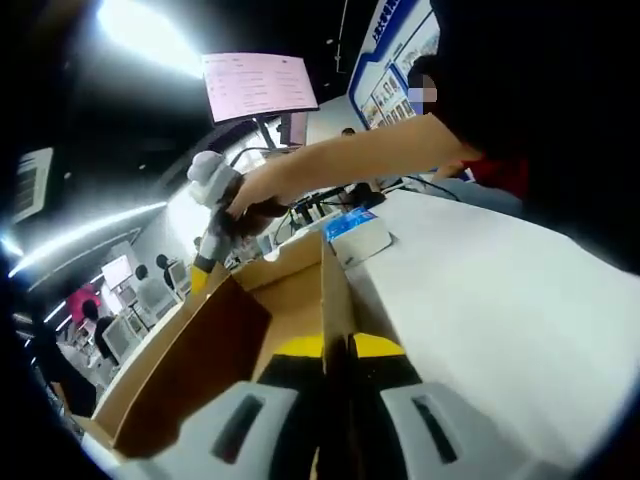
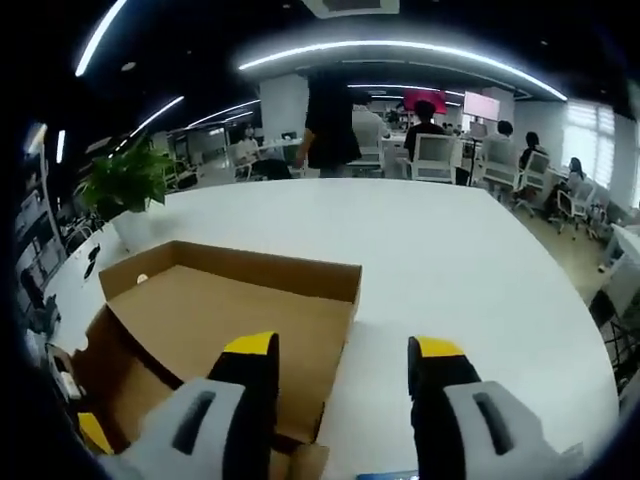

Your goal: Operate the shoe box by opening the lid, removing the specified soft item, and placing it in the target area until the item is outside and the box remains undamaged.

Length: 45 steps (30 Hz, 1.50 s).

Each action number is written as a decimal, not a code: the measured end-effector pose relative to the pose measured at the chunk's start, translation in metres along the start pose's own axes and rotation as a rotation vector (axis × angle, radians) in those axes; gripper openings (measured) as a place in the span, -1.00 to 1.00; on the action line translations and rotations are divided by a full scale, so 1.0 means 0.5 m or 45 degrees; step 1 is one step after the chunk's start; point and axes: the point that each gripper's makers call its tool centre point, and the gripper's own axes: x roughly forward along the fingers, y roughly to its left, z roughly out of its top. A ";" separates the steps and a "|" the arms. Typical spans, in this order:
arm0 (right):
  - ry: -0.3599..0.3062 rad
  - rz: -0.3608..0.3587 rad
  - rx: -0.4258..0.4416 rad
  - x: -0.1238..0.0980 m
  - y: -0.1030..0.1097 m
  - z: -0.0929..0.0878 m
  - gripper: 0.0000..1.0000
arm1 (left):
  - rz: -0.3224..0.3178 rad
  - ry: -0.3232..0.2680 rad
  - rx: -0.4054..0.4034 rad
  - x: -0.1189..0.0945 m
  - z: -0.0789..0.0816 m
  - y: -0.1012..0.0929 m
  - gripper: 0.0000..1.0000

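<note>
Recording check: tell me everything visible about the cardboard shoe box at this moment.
The shoe box is plain brown cardboard, open, lying on the white table. In the right gripper view its inside looks bare, with the right gripper open above its near corner. In the left gripper view the left gripper is closed on the edge of one upright wall. No soft item shows.

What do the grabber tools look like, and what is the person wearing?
Each gripper, the left gripper and the right gripper, has two black jaws with yellow tips, set on light grey bases with dark slots. The person wears a black top, with something red at its lower edge.
</note>
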 end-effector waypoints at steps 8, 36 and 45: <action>0.017 -0.020 -0.011 0.013 0.003 -0.009 -0.39 | 0.000 0.000 -0.001 -0.001 -0.001 -0.001 -0.87; 0.034 -0.031 -0.122 0.022 0.003 -0.004 -0.85 | 0.035 0.013 0.050 -0.001 -0.003 0.006 -0.82; 0.036 -0.030 -0.112 0.026 0.003 -0.002 -0.86 | 0.036 0.006 0.063 0.000 -0.002 0.010 -0.81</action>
